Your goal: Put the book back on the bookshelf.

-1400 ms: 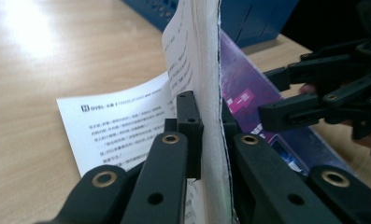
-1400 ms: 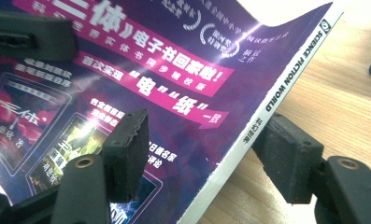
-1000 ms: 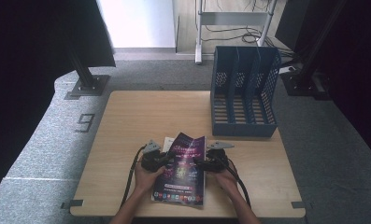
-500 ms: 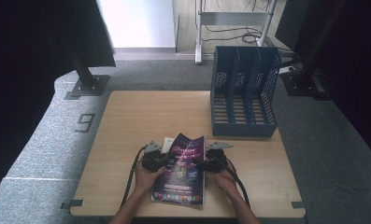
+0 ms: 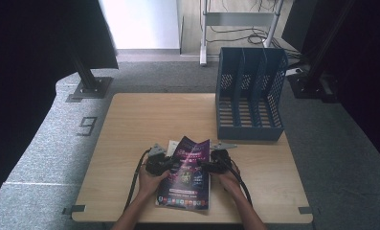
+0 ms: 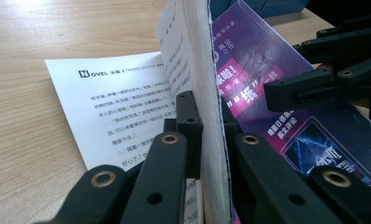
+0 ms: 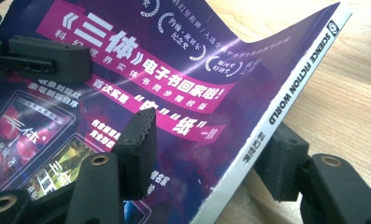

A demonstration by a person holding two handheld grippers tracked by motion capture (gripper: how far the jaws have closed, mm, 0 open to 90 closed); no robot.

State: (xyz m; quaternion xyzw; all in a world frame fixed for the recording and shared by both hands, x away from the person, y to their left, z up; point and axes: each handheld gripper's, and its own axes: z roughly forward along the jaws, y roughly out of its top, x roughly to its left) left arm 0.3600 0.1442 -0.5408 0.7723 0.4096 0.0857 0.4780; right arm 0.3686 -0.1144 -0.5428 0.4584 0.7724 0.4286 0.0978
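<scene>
A magazine (image 5: 187,177) with a purple cover (image 7: 174,70) lies at the table's near edge, its far part lifted and curled. My left gripper (image 5: 171,165) is shut on a thick bundle of its pages (image 6: 206,126), which stands upright between the jaws. Under it a white printed page (image 6: 113,102) lies flat on the wood. My right gripper (image 5: 204,165) straddles the spine edge (image 7: 206,149). One jaw is over the cover and the other under the spine. Its jaws have just been closing, with the magazine between them.
A blue file rack (image 5: 250,96) with three slots stands at the far right of the wooden table (image 5: 144,120). Both forearms come in over the near edge. The right gripper's black jaws (image 6: 323,70) reach across the cover in the left gripper view.
</scene>
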